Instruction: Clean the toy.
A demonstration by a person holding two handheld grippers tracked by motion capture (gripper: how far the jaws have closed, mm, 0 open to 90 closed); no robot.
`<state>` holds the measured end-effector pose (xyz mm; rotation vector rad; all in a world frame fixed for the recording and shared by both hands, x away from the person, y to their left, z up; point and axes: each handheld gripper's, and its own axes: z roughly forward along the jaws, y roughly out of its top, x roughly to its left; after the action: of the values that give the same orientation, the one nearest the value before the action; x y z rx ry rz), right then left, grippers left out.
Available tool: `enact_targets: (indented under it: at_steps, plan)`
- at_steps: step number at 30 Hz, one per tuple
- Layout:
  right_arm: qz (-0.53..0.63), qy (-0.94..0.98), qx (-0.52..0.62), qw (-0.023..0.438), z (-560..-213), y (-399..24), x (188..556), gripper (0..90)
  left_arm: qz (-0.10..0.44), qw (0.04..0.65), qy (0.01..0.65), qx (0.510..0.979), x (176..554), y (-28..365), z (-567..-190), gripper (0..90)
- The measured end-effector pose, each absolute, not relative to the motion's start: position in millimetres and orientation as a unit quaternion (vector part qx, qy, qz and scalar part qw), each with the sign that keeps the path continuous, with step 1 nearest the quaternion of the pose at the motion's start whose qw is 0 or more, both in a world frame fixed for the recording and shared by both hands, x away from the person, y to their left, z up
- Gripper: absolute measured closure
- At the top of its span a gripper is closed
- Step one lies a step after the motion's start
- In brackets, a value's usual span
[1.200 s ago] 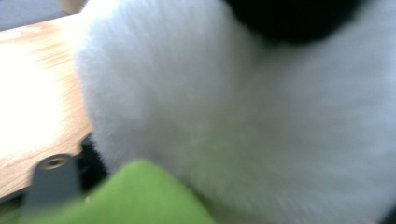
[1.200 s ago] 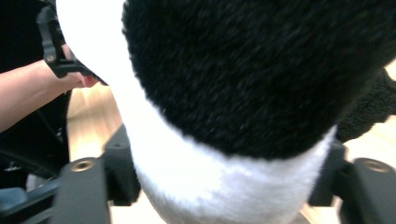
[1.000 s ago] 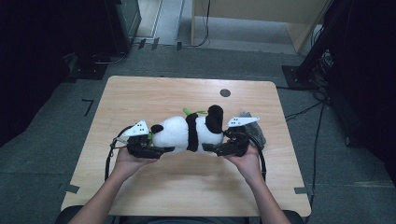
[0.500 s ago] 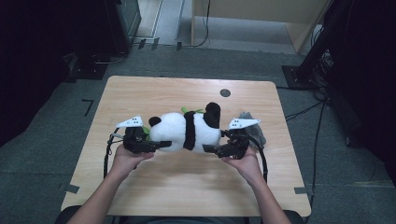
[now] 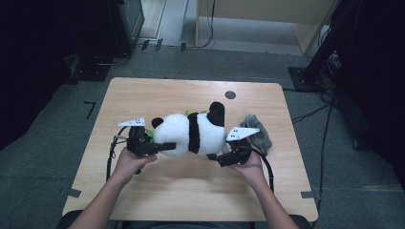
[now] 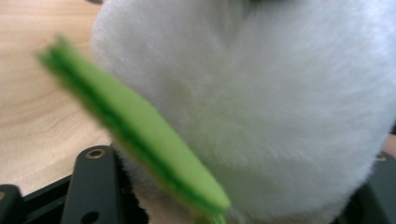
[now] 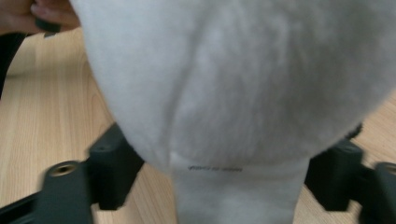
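A black-and-white panda plush (image 5: 191,133) lies lengthwise on the wooden table (image 5: 143,95), with a green felt leaf (image 6: 135,126) at its head end. My left gripper (image 5: 160,145) is at the panda's head on the left. White fur (image 6: 280,93) fills the gap between its jaws, which have just been opening a little and still press the fur. My right gripper (image 5: 217,155) is at the panda's rear on the right. Its jaws have just been closing and now squeeze the white body (image 7: 233,70) from both sides.
A crumpled grey cloth (image 5: 258,133) lies right behind the right hand. A small dark round hole (image 5: 230,94) sits in the tabletop near the far edge. Bare wood stretches in front of the hands and along the table's far side.
The panda has shifted slightly between the two grippers. Both hands stay nearly where they were, the right one a touch nearer the front edge.
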<state>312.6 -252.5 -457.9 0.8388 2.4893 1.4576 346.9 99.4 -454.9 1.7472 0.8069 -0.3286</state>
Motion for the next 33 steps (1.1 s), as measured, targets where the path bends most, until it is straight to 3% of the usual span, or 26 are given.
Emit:
enact_targets:
  at_steps: [3,9,26,33]
  plan:
    - [0.481,0.823,0.296,0.065,-454.5,-253.5,312.5,34.5,-0.131,0.556,0.349,0.743,348.0,97.7,-457.1,23.5]
    - [0.456,0.824,0.334,0.038,-453.7,-252.9,313.4,38.2,-0.093,0.556,0.35,0.748,349.9,93.9,-463.2,10.1]
    - [0.461,0.798,0.389,-0.012,-451.7,-258.6,317.3,42.7,0.029,0.509,0.269,0.817,335.8,90.2,-456.0,9.6]
    - [0.479,0.776,0.407,-0.043,-449.9,-266.1,319.0,42.5,0.038,0.505,0.25,0.825,332.5,90.9,-457.2,11.1]
